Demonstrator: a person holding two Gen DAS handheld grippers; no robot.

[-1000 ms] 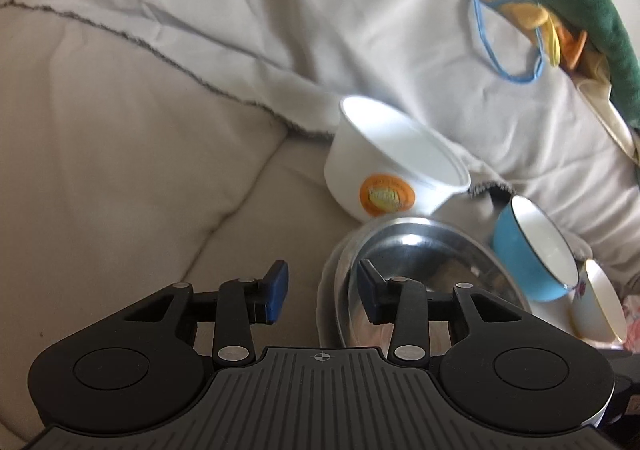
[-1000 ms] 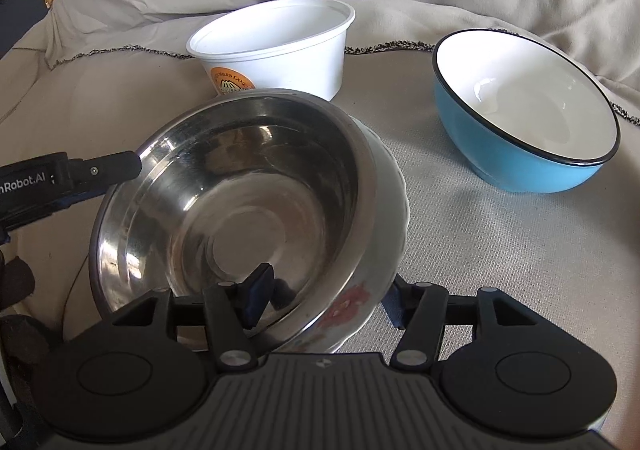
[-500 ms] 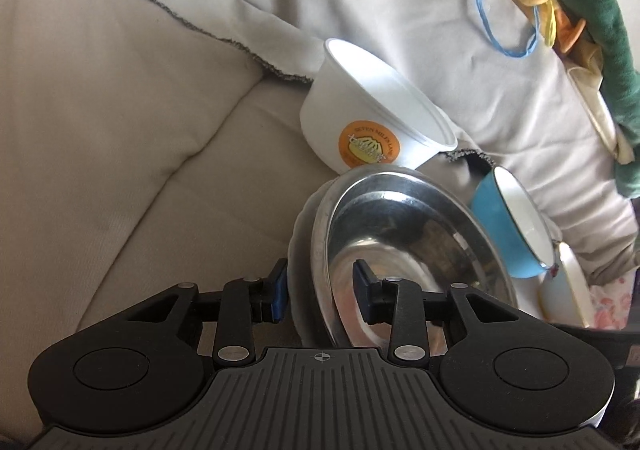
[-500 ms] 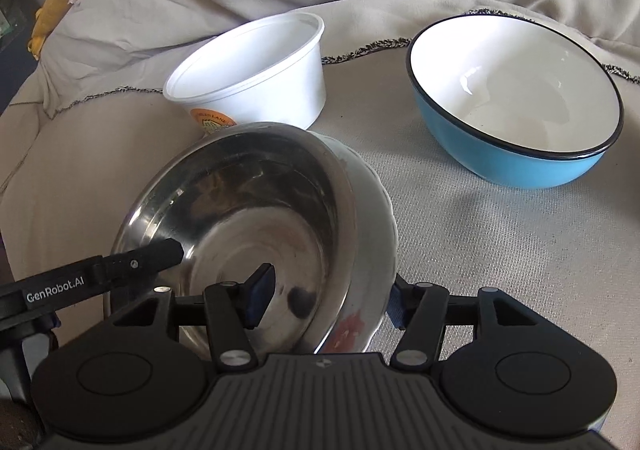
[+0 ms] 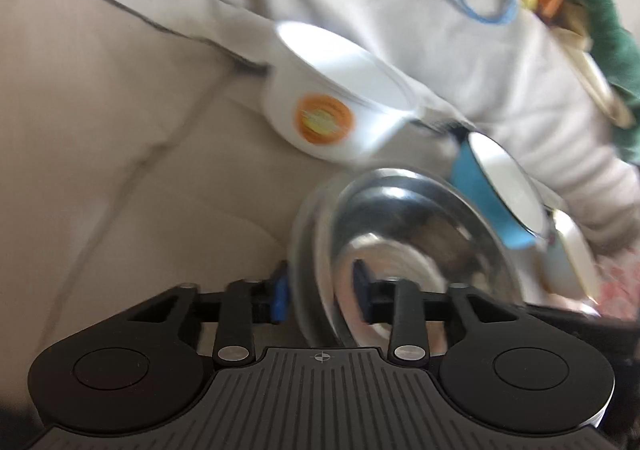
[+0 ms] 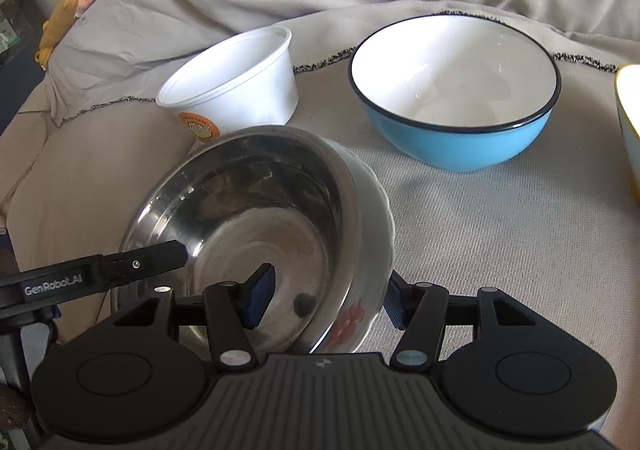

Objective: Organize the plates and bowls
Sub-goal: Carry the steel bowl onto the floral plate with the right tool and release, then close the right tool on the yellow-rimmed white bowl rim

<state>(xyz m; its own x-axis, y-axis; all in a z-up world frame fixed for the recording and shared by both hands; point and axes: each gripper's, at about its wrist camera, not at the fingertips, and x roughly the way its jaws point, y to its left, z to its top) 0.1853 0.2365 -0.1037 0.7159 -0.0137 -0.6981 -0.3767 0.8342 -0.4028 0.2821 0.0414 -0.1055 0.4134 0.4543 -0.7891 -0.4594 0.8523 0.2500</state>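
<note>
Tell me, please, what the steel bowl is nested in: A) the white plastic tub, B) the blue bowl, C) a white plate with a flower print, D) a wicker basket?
C: the steel bowl sits inside a white plate with a red flower on its rim.

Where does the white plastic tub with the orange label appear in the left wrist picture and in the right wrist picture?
Left wrist view: the white plastic tub lies above centre, blurred, tilted, orange label facing the camera, above the steel bowl.
Right wrist view: the tub is upper left of centre, behind the steel bowl, label low on its front.
Shared landmark: the blue bowl, right of the tub in both views.
</note>
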